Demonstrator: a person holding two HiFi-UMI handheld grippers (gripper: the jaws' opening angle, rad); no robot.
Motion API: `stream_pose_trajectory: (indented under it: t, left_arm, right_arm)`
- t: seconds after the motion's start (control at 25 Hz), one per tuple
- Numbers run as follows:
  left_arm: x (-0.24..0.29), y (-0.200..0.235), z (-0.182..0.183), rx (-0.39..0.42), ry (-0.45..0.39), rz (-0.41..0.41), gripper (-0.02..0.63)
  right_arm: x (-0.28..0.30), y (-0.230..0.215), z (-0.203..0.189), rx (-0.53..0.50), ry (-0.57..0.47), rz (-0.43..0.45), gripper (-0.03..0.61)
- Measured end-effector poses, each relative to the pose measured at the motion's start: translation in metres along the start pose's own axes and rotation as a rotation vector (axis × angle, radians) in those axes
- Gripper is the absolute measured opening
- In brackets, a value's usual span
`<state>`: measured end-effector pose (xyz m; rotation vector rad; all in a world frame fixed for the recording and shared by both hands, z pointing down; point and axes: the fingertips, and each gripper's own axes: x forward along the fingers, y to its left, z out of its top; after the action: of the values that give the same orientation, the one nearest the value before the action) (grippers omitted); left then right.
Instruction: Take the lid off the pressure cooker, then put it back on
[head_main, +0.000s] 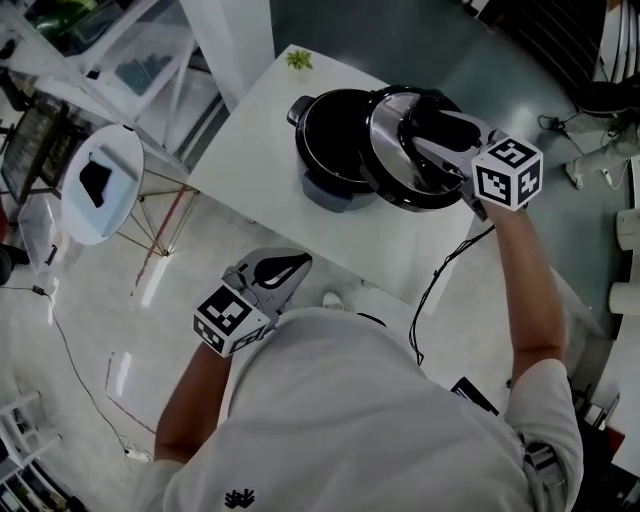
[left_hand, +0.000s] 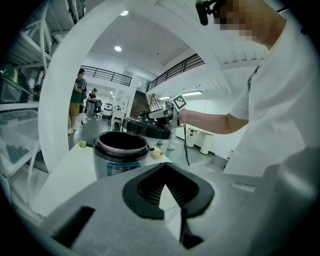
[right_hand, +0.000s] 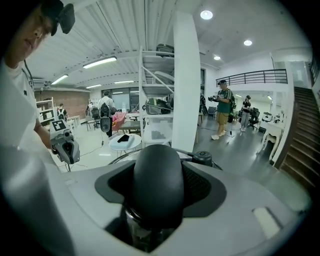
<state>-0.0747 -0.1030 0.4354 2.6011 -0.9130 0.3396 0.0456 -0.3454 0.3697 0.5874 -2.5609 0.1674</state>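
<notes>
Head view shows the right gripper (head_main: 432, 128) clamped on the black handle (head_main: 440, 125) of the lid (head_main: 392, 150). It holds the lid tilted, off the cooker (head_main: 330, 135) and just to its right. The cooker stands open on the white table (head_main: 262, 135). Right gripper view shows the jaws pressed on either side of that handle (right_hand: 157, 182). The left gripper (head_main: 290, 268) hangs low beside the person's body, off the table, its jaw tips together with nothing between them.

White short-sleeved tee (head_main: 350, 420) w/ small black logo (head_main: 238, 497). Left hand-held gripper (head_main: 292, 267) & right hand-held gripper (head_main: 435, 135) — grey shells, black pads (left_hand: 140, 192), b&w marker cubes (head_main: 508, 172) — black cable (head_main: 430, 290) off right.
</notes>
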Motion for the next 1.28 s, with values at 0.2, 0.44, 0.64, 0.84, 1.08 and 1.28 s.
stream_pose_trajectory:
  t: [0.2,0.44,0.64,0.84,1.08,1.28]
  left_arm:
    - [-0.019,0.023,0.003,0.000,-0.015,-0.003,0.006]
    - [-0.038,0.044,0.003,-0.003,-0.027,0.005,0.006]
    - [-0.053,0.060,-0.001,-0.008,-0.026,0.012,0.006]
    - [-0.063,0.071,0.000,-0.010,-0.025,0.011,0.006]
    - [-0.071,0.083,0.000,-0.013,-0.020,0.010,0.006]
    - [-0.077,0.091,-0.001,-0.019,-0.017,0.003,0.006]
  right_arm:
    - [0.040,0.008,0.012,-0.014,0.022,0.017,0.291]
    - [0.080,0.013,0.015,-0.029,0.058,0.029,0.291]
    - [0.105,0.019,0.013,-0.029,0.068,0.035,0.291]
    - [0.121,0.016,0.010,-0.018,0.074,0.027,0.291]
    - [0.130,0.013,0.001,0.000,0.080,0.024,0.291]
    - [0.133,0.013,-0.002,-0.003,0.072,0.016,0.291]
